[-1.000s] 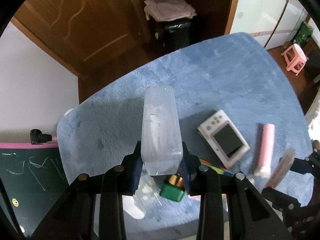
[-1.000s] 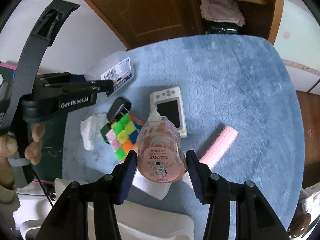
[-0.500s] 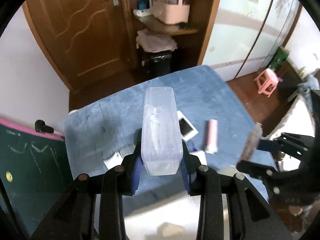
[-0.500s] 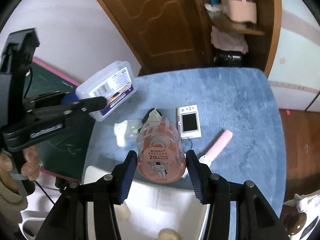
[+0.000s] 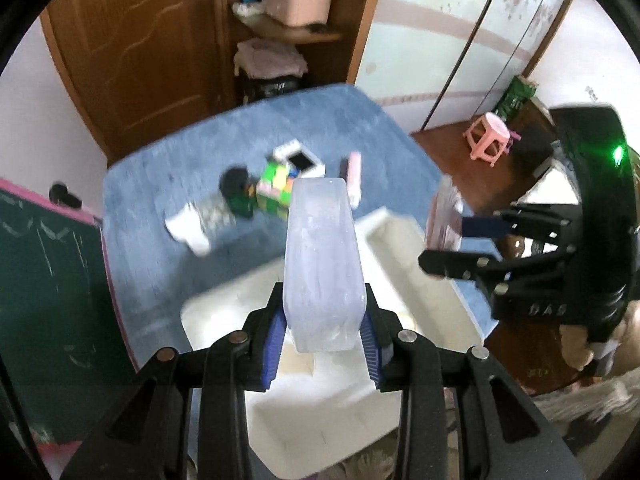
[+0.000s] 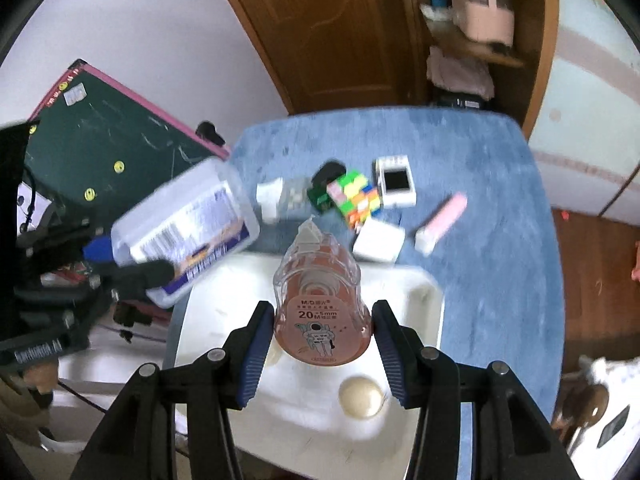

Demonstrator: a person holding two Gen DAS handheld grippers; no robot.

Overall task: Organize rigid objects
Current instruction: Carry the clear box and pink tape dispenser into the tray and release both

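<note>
A clear plastic box (image 5: 324, 264) is clamped between the blue pads of the left gripper (image 5: 323, 334) and is held above the white bin (image 5: 424, 264), which stands at the near edge of the blue-covered tabletop (image 5: 168, 184). In the right wrist view the same box (image 6: 188, 232) is seen tilted, its printed label turned up, over the bin's left rim. A pink correction-tape dispenser (image 6: 322, 300) is gripped by the right gripper (image 6: 322, 344), its nozzle pointing away, above the white bin (image 6: 424, 292); a round beige object (image 6: 360, 396) is seen lying inside the bin. On the tabletop (image 6: 492, 184), near its middle, a colourful puzzle cube (image 6: 354, 196) is set just beside a small white handheld device (image 6: 396, 182). A pink stick (image 6: 444, 216) lies toward the right edge, and a white block (image 6: 378, 242) sits just beyond the bin's far rim
</note>
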